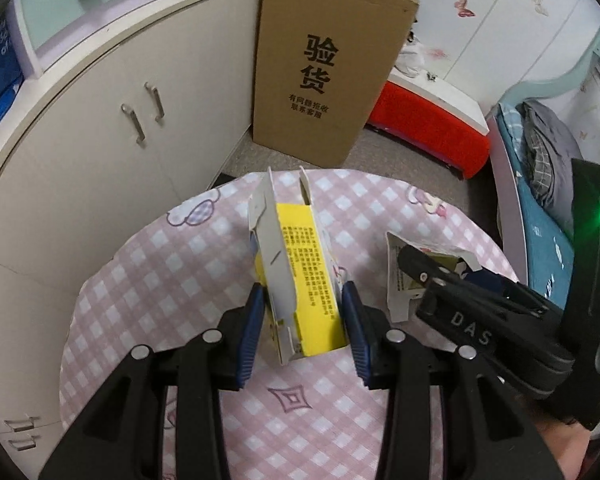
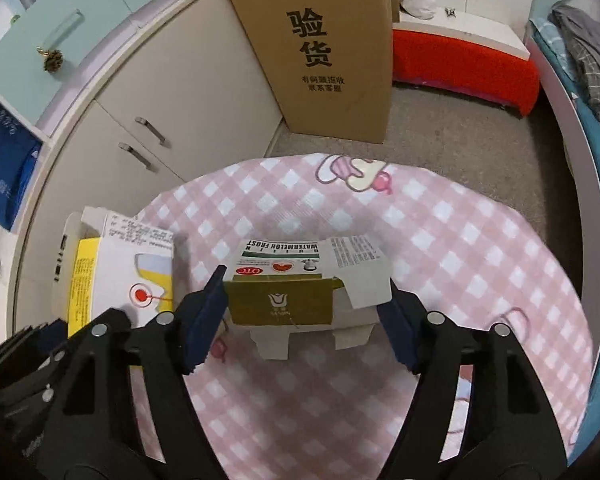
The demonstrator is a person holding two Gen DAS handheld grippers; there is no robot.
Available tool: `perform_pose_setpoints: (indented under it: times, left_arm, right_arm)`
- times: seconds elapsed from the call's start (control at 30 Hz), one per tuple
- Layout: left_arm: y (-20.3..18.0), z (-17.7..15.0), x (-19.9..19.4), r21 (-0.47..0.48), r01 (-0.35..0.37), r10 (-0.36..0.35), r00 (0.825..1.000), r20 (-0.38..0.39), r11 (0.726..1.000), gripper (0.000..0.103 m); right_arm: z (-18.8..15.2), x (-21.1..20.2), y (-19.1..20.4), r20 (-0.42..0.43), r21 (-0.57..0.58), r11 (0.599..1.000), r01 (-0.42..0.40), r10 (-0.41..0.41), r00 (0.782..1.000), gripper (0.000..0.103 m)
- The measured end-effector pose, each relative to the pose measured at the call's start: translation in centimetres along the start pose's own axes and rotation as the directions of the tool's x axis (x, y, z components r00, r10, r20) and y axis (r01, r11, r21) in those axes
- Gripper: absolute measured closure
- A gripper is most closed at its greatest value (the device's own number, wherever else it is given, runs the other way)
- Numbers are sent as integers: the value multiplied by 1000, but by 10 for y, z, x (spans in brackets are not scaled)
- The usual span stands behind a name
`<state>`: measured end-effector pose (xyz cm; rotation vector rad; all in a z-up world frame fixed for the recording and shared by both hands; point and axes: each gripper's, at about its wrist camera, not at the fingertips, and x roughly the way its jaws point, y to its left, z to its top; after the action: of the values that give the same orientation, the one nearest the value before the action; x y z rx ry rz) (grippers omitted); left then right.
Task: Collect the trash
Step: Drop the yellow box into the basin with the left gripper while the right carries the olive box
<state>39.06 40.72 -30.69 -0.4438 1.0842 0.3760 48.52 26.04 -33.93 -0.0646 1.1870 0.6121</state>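
- The left gripper (image 1: 304, 300) pinched a yellow-and-white carton (image 1: 300, 280) by its two sides, blue pads pressed against the cardboard, the carton's open flaps pointing away from the camera.
- That carton was held above a round table under a pink checked tablecloth (image 1: 180, 300).
- In the right wrist view the same carton (image 2: 116, 276) showed at the left, beside the table's edge, with a red dot printed on its white face.
- The right gripper (image 2: 304, 312) stood spread around a flattened Watermelon Frost medicine box (image 2: 308, 280), white with a gold panel.
- Its left pad sat right at the box's gold end, though contact could not be told; its right pad (image 2: 398, 332) stood clear of the box's white flap.
- The box lay on the tablecloth (image 2: 460, 240) near the middle of the table, its flaps open toward the camera.
- From the left wrist view the right gripper (image 1: 432, 280) reached down over this box (image 1: 400, 276), at the right of the table.
- Behind the table a tall brown cardboard box (image 2: 324, 52) with black Chinese characters stood on the grey floor, leaning by cream cabinet doors (image 2: 172, 120).
- A red-covered low bench (image 2: 460, 64) sat further back, and a bed with blue bedding (image 1: 540, 220) ran along the right.
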Motion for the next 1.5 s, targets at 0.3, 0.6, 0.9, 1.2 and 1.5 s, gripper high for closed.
perform_pose_setpoints:
  times: [0.3,0.6,0.9,1.2,1.5]
  left_arm:
    - [-77,-25,-40,101,34,-37,999,29,994,65]
    - [-216,-89,-90,267,121,-137,990,43,956,65]
    - [-363,-186,-118,450,219,-230,973,-29,866,64]
    - [-446,-244,-118,560,247,-227,968,-106,791,64]
    - [-494,-268,-116,622,245,-209,969,-131,744,60]
  right_arm:
    - [-26,-83,-52,82,95,995,-22,14,997,35]
    - [-91,-203,-169,195,235,972,1,-48,980,35]
    - [-191,-309,-296,244,411,909,70,-184,952,35]
    - [-267,-370,-379,258,559,825,83,-269,928,35]
    - [-302,-395,-413,279,631,773,63,-302,911,35]
